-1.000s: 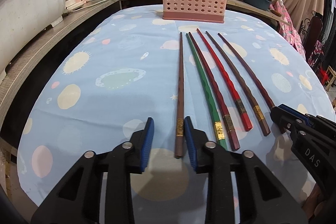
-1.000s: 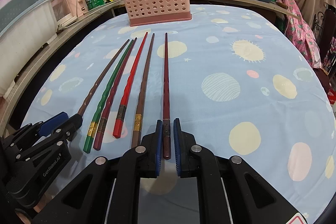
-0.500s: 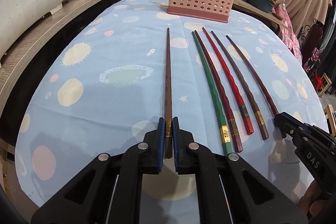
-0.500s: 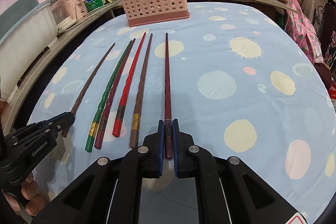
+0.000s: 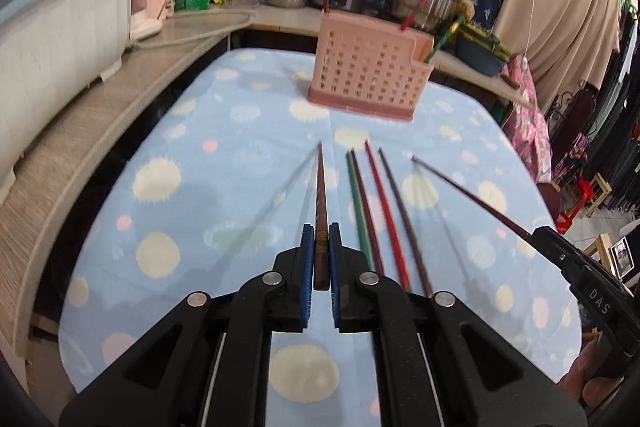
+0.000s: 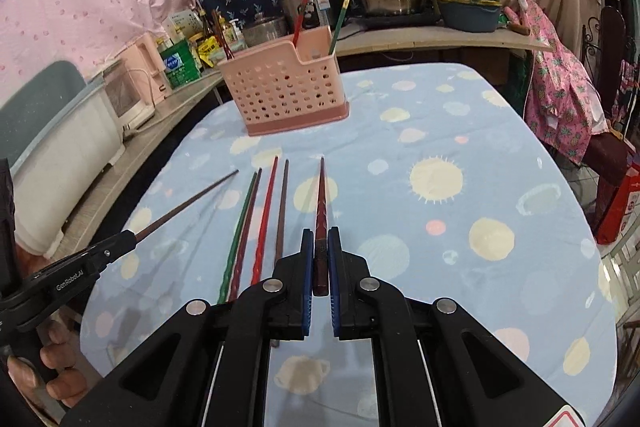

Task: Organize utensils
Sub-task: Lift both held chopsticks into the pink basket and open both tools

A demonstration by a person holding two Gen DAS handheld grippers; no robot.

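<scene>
On the surface the pink basket stands far off, while each gripper, left and right, fingers closed on a light, stiff, slippery chopstick, brown and dark red, pinches the thick butt.

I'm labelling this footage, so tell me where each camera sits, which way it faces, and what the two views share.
Left wrist: on the left tongs, facing forward across the table to the pink basket; its tongs clamp a brown chopstick; the right tongs enter at right.
Right wrist: on the right tongs, facing the same way; they clamp a dark red chopstick; left tongs and fingers at left.
Shared: basket, four chopsticks lying on the cloth.
</scene>
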